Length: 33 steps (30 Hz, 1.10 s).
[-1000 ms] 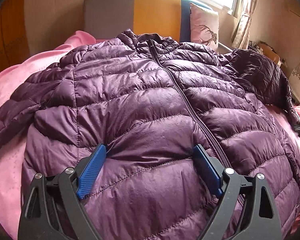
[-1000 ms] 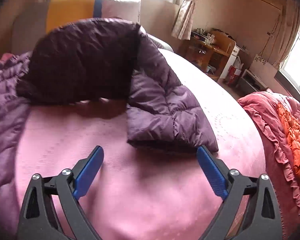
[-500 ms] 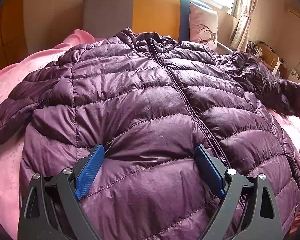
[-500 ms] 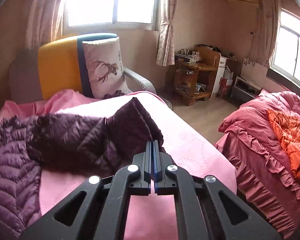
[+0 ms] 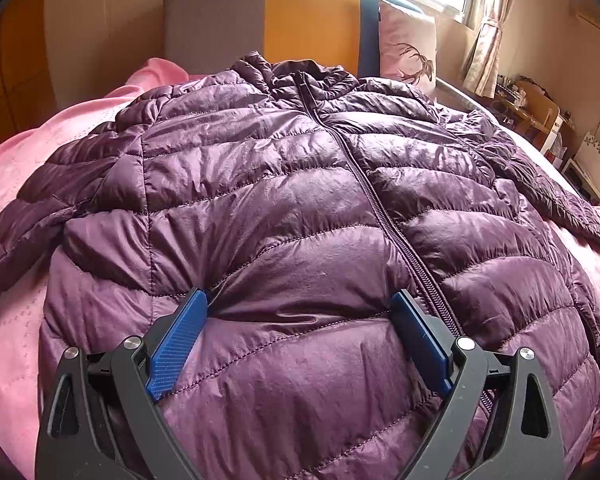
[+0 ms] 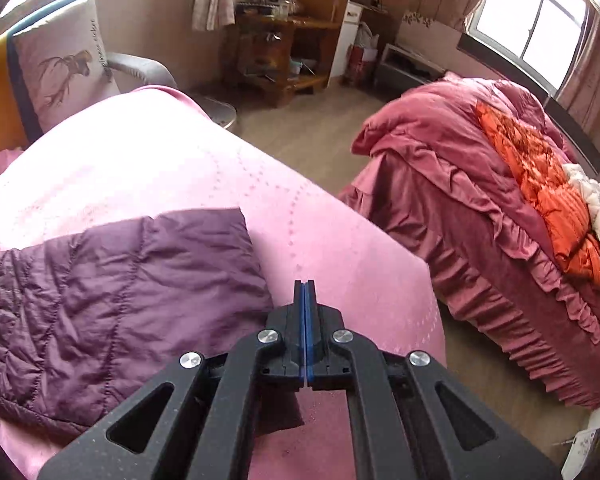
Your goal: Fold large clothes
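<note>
A purple quilted down jacket (image 5: 300, 200) lies front up and zipped on the pink bed cover (image 5: 12, 320), collar toward the headboard. My left gripper (image 5: 300, 300) is open, its blue pads (image 5: 180, 332) pressed into the lower front of the jacket, wide apart beside the zip. The jacket's right sleeve (image 6: 120, 280) lies flat and stretched out across the cover (image 6: 140, 148). My right gripper (image 6: 305, 286) is shut just past the sleeve's cuff edge. Its body hangs over the sleeve's lower corner, and I see no fabric between the tips.
A grey, yellow and blue headboard (image 5: 300, 20) and a deer-print pillow (image 6: 64, 76) stand at the bed's head. Across a strip of floor is a second bed with a red ruffled quilt (image 6: 460, 200) and an orange garment (image 6: 540, 184). A wooden desk (image 6: 292, 52) stands by the wall.
The right gripper shut, swung to the right and rolled. The right sleeve went from folded up in a heap to lying flat and stretched out. The left gripper stayed put.
</note>
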Tool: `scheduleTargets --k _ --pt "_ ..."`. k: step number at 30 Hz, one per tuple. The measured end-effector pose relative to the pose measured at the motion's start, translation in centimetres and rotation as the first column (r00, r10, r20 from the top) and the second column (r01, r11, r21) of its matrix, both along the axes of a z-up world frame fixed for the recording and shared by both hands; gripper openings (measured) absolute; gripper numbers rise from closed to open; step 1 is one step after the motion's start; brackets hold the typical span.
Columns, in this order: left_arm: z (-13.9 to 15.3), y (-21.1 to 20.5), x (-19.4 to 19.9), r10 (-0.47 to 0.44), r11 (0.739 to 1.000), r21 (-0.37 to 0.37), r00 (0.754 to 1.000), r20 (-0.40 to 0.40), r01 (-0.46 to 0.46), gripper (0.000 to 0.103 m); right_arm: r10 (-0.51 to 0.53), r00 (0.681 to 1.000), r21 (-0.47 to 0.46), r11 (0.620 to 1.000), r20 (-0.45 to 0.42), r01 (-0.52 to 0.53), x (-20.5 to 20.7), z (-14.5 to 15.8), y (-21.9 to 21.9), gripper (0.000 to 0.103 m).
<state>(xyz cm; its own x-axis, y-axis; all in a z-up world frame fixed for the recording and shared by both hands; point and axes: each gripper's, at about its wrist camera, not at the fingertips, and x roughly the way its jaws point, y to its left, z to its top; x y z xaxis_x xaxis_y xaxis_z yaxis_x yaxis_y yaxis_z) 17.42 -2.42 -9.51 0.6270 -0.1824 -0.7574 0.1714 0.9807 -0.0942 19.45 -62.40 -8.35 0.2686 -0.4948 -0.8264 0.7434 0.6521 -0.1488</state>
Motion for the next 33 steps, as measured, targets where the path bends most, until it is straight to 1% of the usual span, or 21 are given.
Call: scheduleTargets --k 1,2,3,4,5,6,7,8,10,13,15,16,17,18,20,22,24,27,29,31,33 --pt "0.0 0.0 0.0 -0.001 1.000 0.000 1.000 0.000 0.001 0.093 -0.013 1.000 -0.024 1.000 -0.008 0.013 -0.3 0.0 0.3 0.011" --pt "-0.1 0.0 0.0 -0.002 1.000 0.000 1.000 -0.001 0.002 0.093 -0.015 1.000 -0.057 0.998 -0.006 0.014 -0.6 0.3 0.6 0.027" --pt "-0.1 -0.1 0.1 -0.003 1.000 0.002 1.000 -0.001 0.003 0.094 -0.001 1.000 -0.088 0.996 0.018 0.002 -0.8 1.1 1.5 0.034" --pt "-0.1 -0.1 0.1 -0.005 1.000 0.004 1.000 -0.001 0.005 0.094 0.033 0.998 -0.136 0.990 0.051 -0.026 -0.9 2.5 3.1 0.050" --pt "-0.2 -0.1 0.2 -0.005 1.000 0.007 1.000 -0.002 0.005 0.095 0.071 0.994 -0.173 0.983 0.083 -0.056 -0.8 3.8 4.8 0.062" --pt "-0.2 -0.2 0.1 -0.005 1.000 0.009 1.000 -0.001 0.005 0.095 0.120 0.984 -0.199 0.976 0.128 -0.092 -0.6 5.0 6.9 0.066" --pt "-0.2 -0.2 0.1 -0.004 1.000 0.012 1.000 -0.001 0.004 0.095 0.167 0.972 -0.194 0.972 0.167 -0.134 -0.1 6.0 8.4 0.072" --pt "-0.2 -0.3 0.1 -0.004 1.000 0.014 1.000 0.000 0.004 0.095 0.234 0.950 -0.160 0.966 0.208 -0.203 0.8 6.6 10.2 0.072" --pt "-0.2 -0.3 0.1 -0.004 1.000 0.014 1.000 0.000 0.004 0.095 0.361 0.888 -0.089 0.932 0.286 -0.351 3.2 7.3 15.1 0.072" --pt "-0.2 -0.3 0.1 -0.004 1.000 0.015 1.000 0.000 0.004 0.095 0.497 0.794 -0.021 0.852 0.349 -0.524 7.2 7.0 22.9 0.072" --pt "-0.2 -0.3 0.1 -0.005 1.000 0.013 1.000 0.001 0.005 0.095 0.562 0.752 -0.029 0.807 0.344 -0.590 9.9 6.4 27.7 0.071" --pt "-0.2 -0.3 0.1 -0.004 1.000 0.012 1.000 0.001 0.004 0.095 0.577 0.745 -0.013 0.793 0.336 -0.609 11.4 5.6 29.4 0.071" --pt "-0.2 -0.3 0.1 -0.004 1.000 0.011 1.000 0.001 0.004 0.095 0.576 0.749 0.015 0.790 0.328 -0.613 12.7 4.7 30.0 0.071" --pt "-0.2 -0.2 0.0 -0.003 1.000 0.008 1.000 0.001 0.003 0.095 0.571 0.764 0.037 0.793 0.302 -0.607 13.9 3.5 30.2 0.071" --pt "-0.1 -0.2 0.0 0.000 1.000 0.002 1.000 0.001 0.000 0.095 0.532 0.819 0.073 0.827 0.216 -0.557 15.6 0.4 29.0 0.062" --pt "-0.2 -0.1 -0.1 0.002 1.000 -0.006 1.000 0.002 -0.002 0.095 0.480 0.867 0.062 0.869 0.135 -0.491 15.5 -2.0 27.2 0.065" --pt "-0.2 0.1 -0.3 0.004 1.000 -0.018 1.000 -0.001 -0.004 0.095 0.416 0.895 0.096 0.896 0.162 -0.433 14.4 -2.9 24.8 0.066" --pt "-0.3 0.3 -0.5 0.003 1.000 -0.025 1.000 0.003 -0.003 0.095 0.374 0.910 0.113 0.911 0.182 -0.397 13.2 -3.0 22.3 0.066" --pt "-0.3 0.4 -0.5 0.002 1.000 -0.027 1.000 0.002 -0.002 0.095 0.376 0.912 0.102 0.913 0.166 -0.395 13.1 -2.8 21.9 0.073" --pt "-0.2 0.7 -0.4 0.001 1.000 -0.030 1.000 0.000 -0.001 0.095 0.365 0.919 0.084 0.922 0.146 -0.379 13.0 -2.4 21.4 0.076" --pt "-0.2 0.7 -0.3 0.000 1.000 -0.029 1.000 0.000 0.000 0.095 0.318 0.938 0.057 0.943 0.137 -0.328 12.0 -1.6 20.3 0.078"
